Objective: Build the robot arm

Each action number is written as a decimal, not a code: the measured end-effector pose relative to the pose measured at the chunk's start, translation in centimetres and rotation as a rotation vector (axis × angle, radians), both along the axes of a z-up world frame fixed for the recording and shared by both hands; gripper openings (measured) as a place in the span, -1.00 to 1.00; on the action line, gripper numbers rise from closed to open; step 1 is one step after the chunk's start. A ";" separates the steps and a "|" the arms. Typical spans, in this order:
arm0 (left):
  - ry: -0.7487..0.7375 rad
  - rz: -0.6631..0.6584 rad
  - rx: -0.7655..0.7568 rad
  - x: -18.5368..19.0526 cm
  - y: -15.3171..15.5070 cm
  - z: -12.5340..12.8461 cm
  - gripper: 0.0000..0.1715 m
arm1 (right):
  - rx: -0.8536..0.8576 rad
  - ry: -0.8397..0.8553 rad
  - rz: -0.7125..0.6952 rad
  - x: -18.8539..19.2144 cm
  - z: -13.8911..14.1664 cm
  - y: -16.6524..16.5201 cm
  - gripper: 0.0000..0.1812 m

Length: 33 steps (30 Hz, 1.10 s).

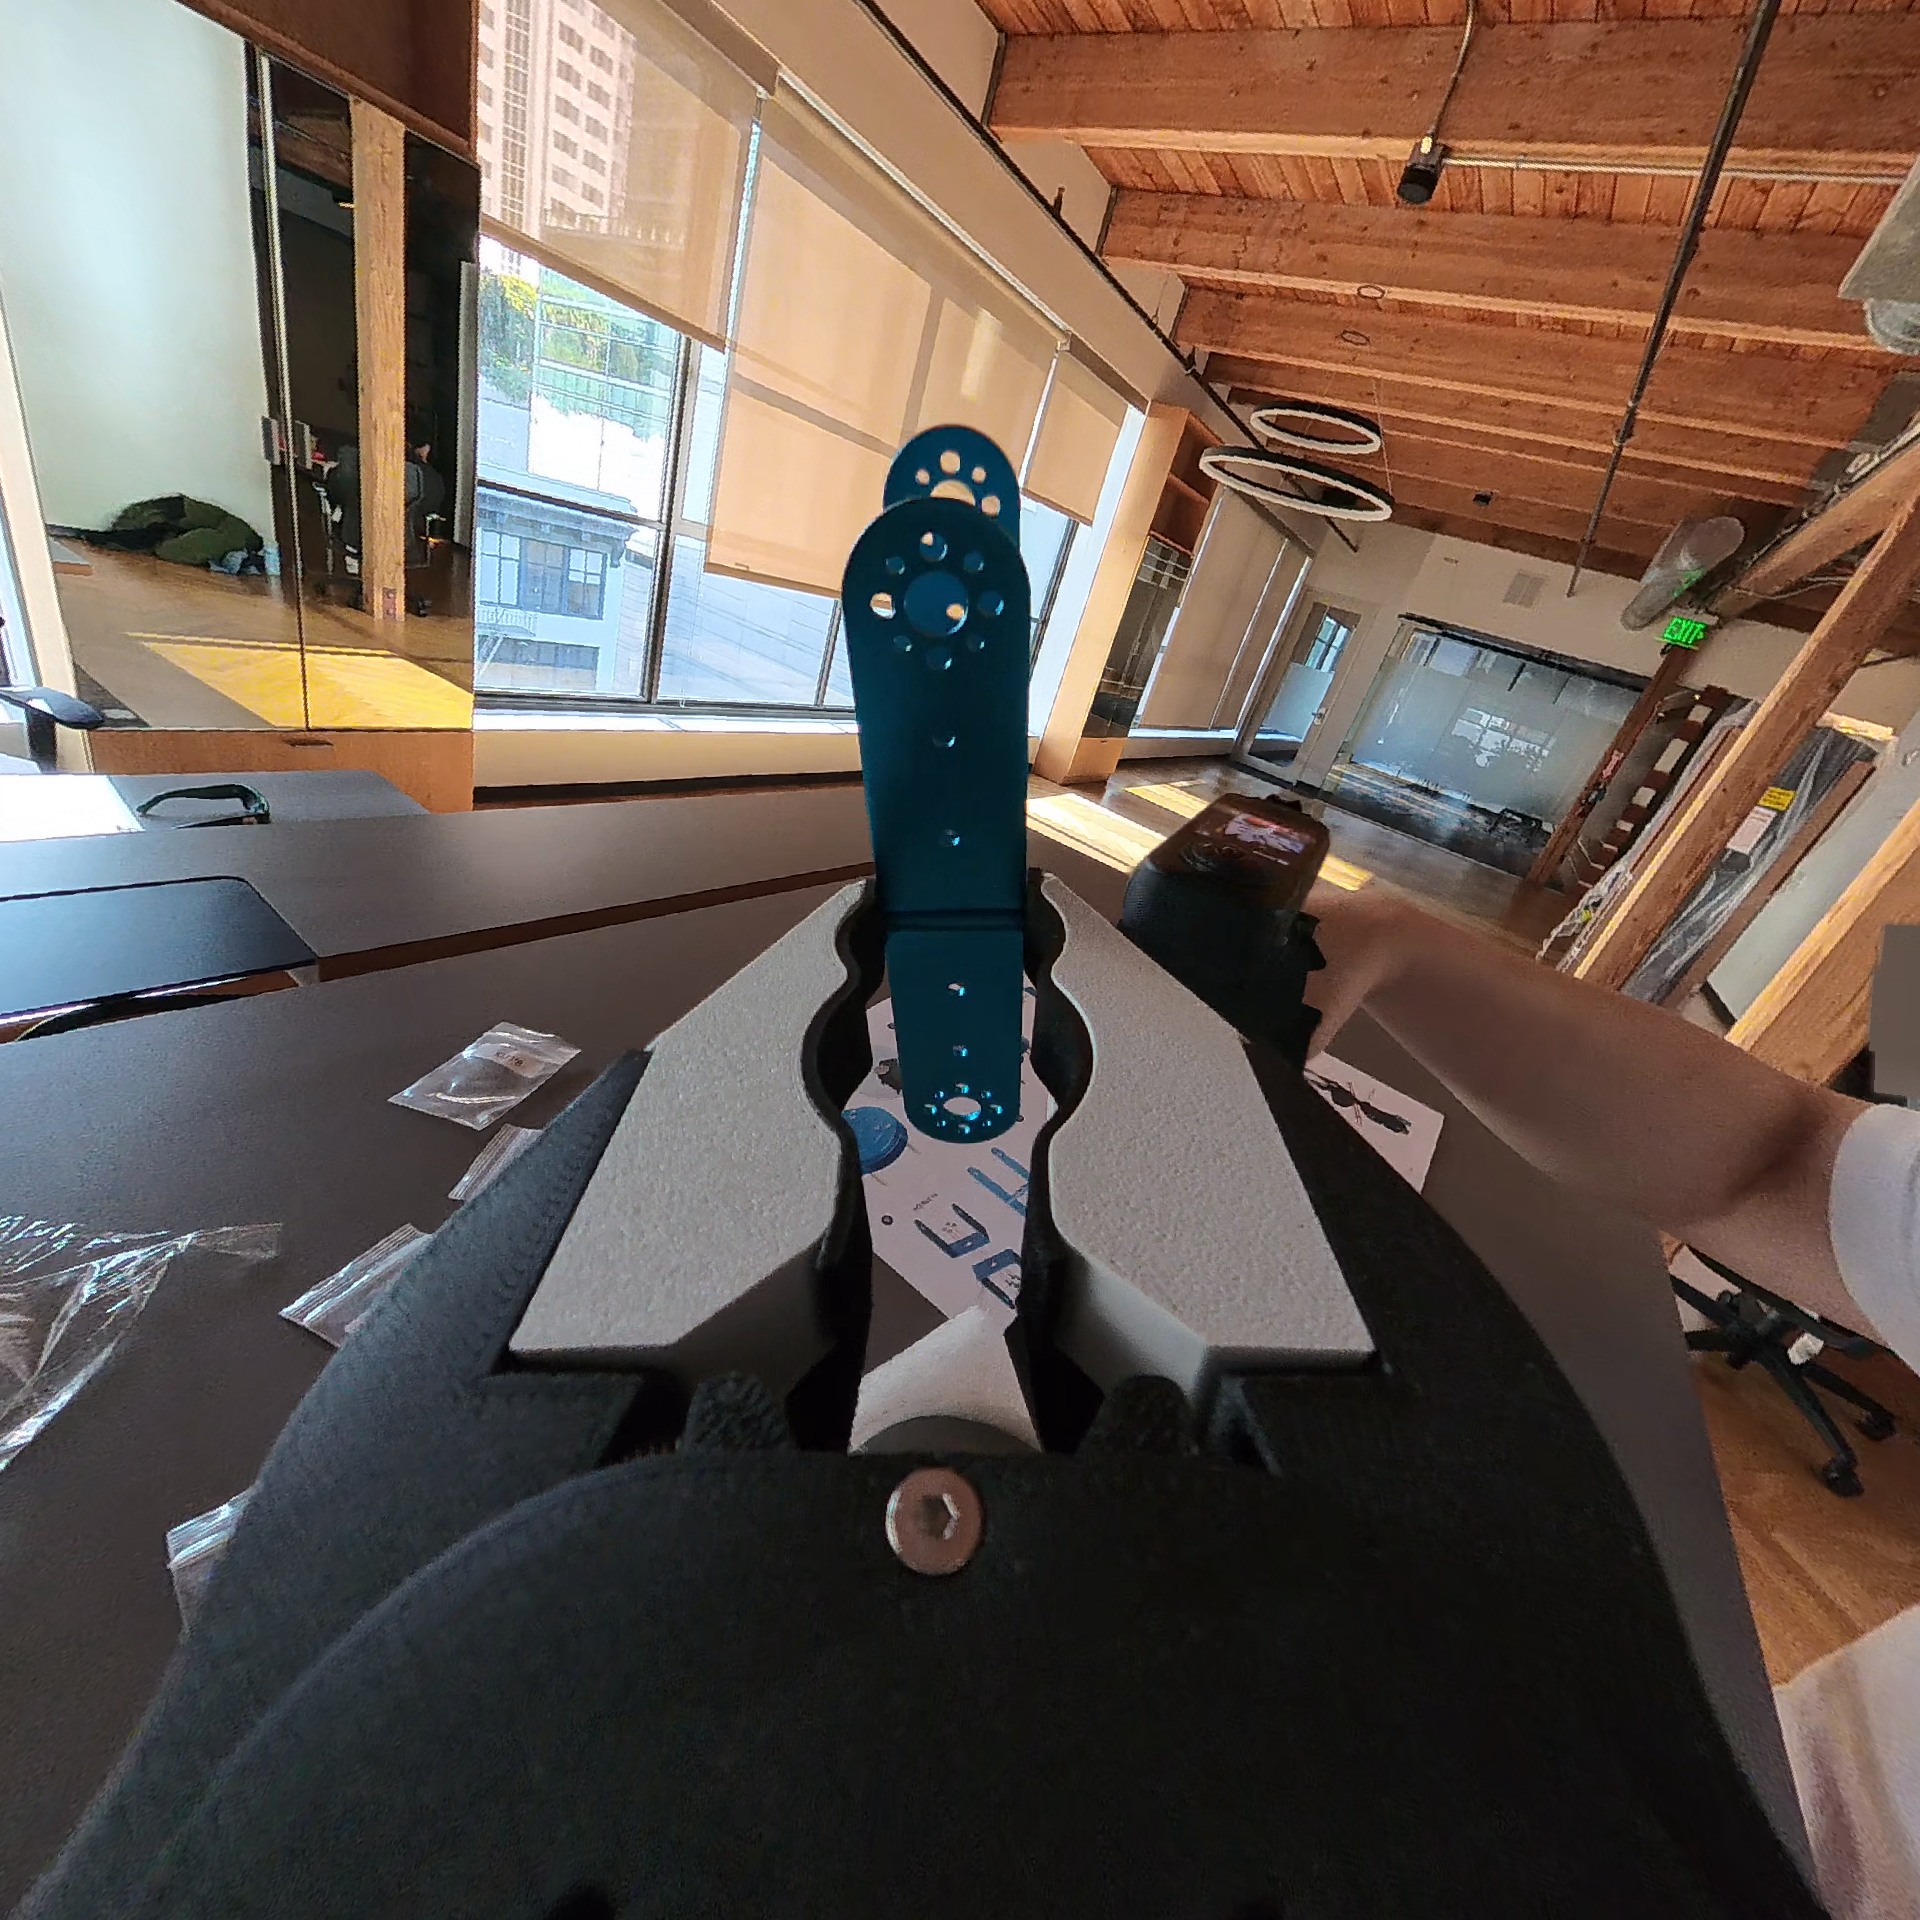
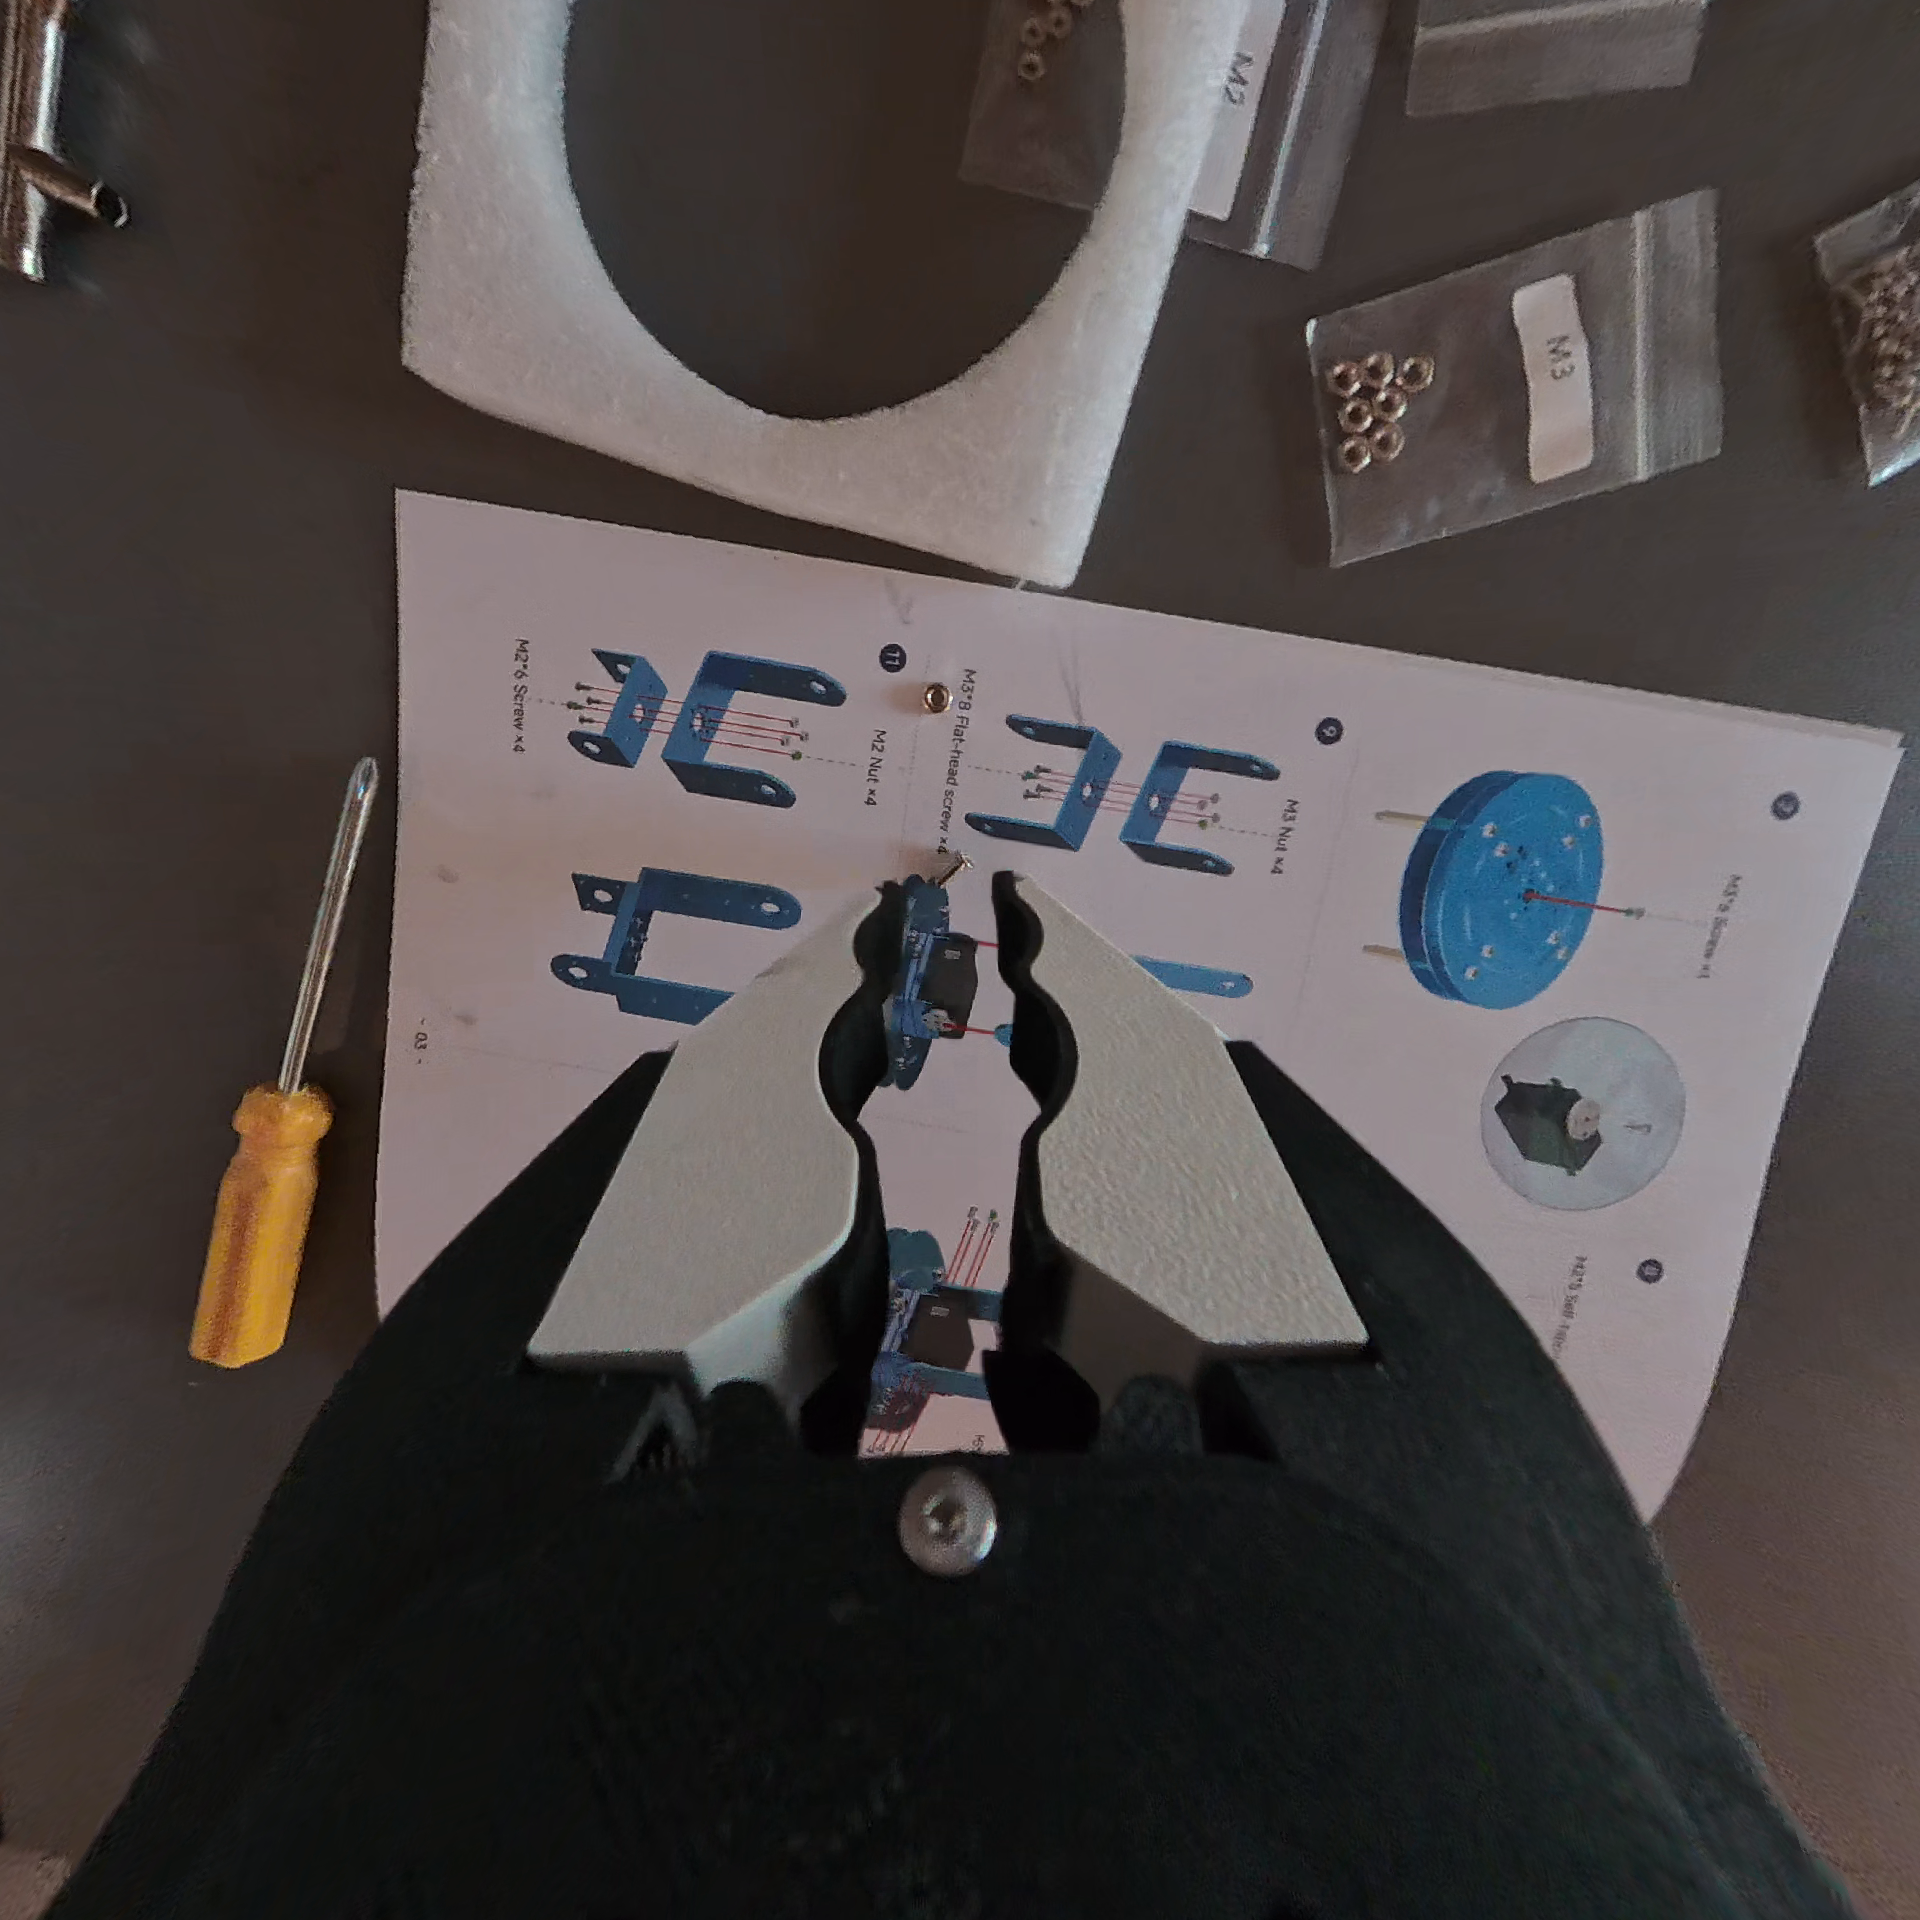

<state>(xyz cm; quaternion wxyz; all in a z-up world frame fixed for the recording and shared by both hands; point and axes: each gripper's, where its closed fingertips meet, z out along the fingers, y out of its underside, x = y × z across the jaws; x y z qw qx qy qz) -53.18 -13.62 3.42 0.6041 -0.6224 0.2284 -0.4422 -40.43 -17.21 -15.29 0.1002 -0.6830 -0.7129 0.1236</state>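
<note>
My left gripper [image 1: 951, 896] is shut on a blue metal U-shaped bracket [image 1: 935, 727], clamped at its base. Two holed arms stand up ahead of the tips and another lies back between the fingers. My right gripper [image 2: 948, 888] is open with a narrow gap and empty, pointing down at a printed instruction sheet [image 2: 1195, 1195] on the dark table. A small screw [image 2: 951, 862] lies on the sheet just ahead of its tips. A brass nut [image 2: 935, 694] lies a little farther on. The right gripper also shows in the left wrist view [image 1: 1226, 883], held by a person's arm [image 1: 1558, 1091].
A yellow-handled screwdriver [image 2: 260, 1226] lies left of the sheet. A white foam frame [image 2: 499, 260] with a round hole overlaps its far edge. Small plastic bags of nuts [image 2: 1507, 384] lie at the far right, a metal tool [image 2: 42, 156] far left. More bags [image 1: 483, 1070] lie on the table [image 1: 312, 1143]. My right fingertips sit around 25 centimetres from my left ones.
</note>
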 end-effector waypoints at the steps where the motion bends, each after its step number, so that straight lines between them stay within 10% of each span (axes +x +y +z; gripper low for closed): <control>1: 0.000 0.001 -0.002 0.0 0.0 -0.1 -0.71 | -0.019 -0.007 -0.021 0.2 -0.2 0.0 -0.83; 30: 0.019 0.001 -0.051 0.5 0.5 -1.2 -0.71 | 0.027 0.056 0.050 -1.9 -1.0 -1.7 -0.97; 33: -0.017 0.002 -0.120 0.4 1.3 -2.2 -0.71 | 0.036 0.108 0.038 -2.4 -0.5 -1.8 -0.72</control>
